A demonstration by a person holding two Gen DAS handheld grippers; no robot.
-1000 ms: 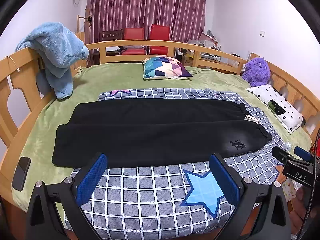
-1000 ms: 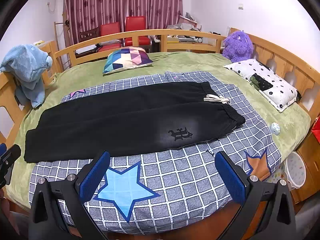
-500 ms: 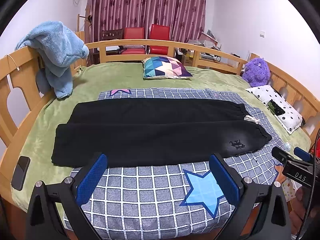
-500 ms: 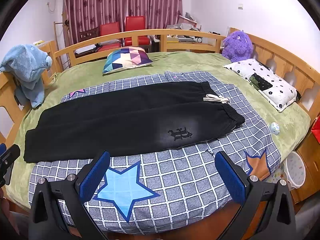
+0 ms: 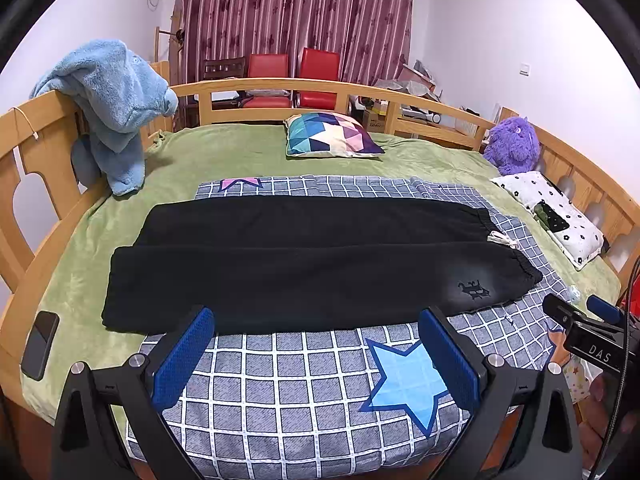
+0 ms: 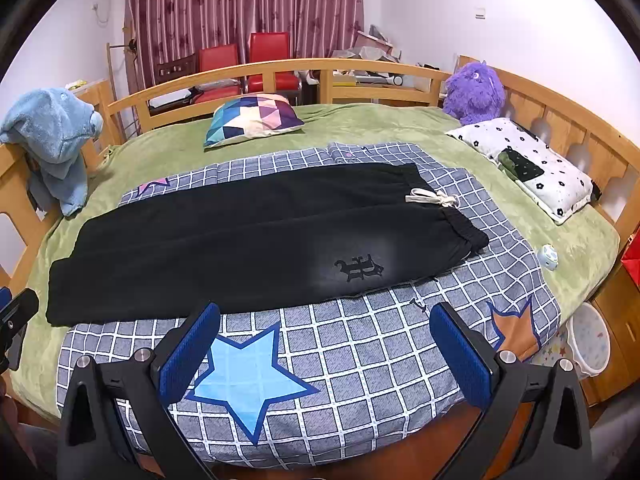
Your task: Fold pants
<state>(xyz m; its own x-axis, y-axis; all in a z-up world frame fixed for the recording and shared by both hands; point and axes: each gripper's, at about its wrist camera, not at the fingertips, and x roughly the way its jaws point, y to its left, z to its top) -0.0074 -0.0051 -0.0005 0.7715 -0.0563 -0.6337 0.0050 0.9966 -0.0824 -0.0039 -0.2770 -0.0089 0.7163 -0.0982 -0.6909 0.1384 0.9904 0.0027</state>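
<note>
Nothing had shifted over the last second — the pants (image 5: 312, 264) lay flat (legs side by side) on the checked quilt (image 5: 304, 376); both tongs, left gripper (image 5: 316, 354) and right gripper (image 6: 326, 350), were held wide open and empty, so no fold had been started.

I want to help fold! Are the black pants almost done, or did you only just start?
Only just started. Done: the black pants lie flat on the checked blanket, legs side by side, with the waistband drawstring at the right. In hand: nothing; the left gripper and right gripper are both open, apart from the cloth. Left: every fold, since no fold shows yet.
</note>
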